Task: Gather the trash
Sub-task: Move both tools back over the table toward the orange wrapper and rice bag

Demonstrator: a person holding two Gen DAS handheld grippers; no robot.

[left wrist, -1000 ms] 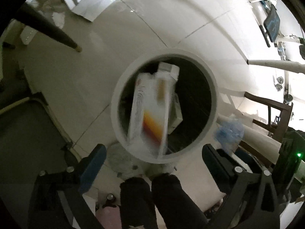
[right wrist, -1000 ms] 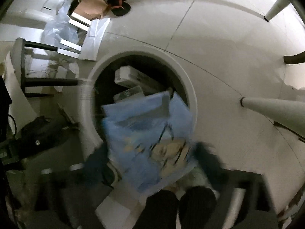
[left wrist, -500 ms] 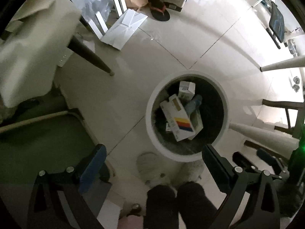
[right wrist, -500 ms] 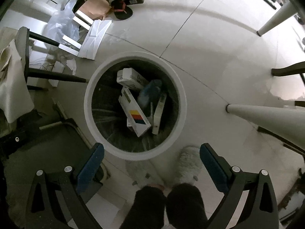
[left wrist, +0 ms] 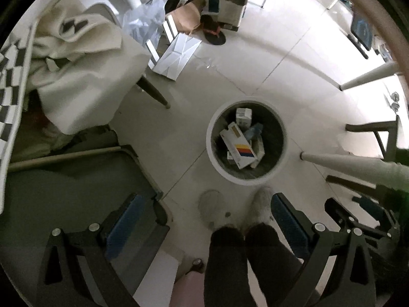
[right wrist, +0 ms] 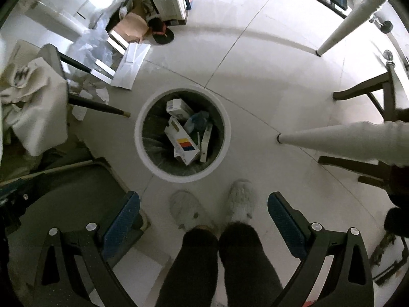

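both your grippers hang high over white bin [left wrist: 246, 180], left gripper [left wrist: 204, 220] and right gripper [right wrist: 203, 216] fingers spread wide, holding nothing. trash sits inside bin: striped box [right wrist: 182, 144], small carton [right wrist: 176, 107], blue wrapper [right wrist: 198, 120]. more litter by chair: flat white cardboard [right wrist: 131, 64], plastic sheet [right wrist: 95, 44]. risks: box leans on pile, may tip when more lands; your slippers [right wrist: 240, 199] near bin rim, step could knock it; chair leg [right wrist: 98, 107] could snag your reach.

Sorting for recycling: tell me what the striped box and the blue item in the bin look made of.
Striped box: likely printed cardboard, matte white with sharp folded edges and flat panels. Blue item: probably thin plastic film or a bag, crumpled and slightly translucent, though too small to be sure. Both lie inside the round white bin.
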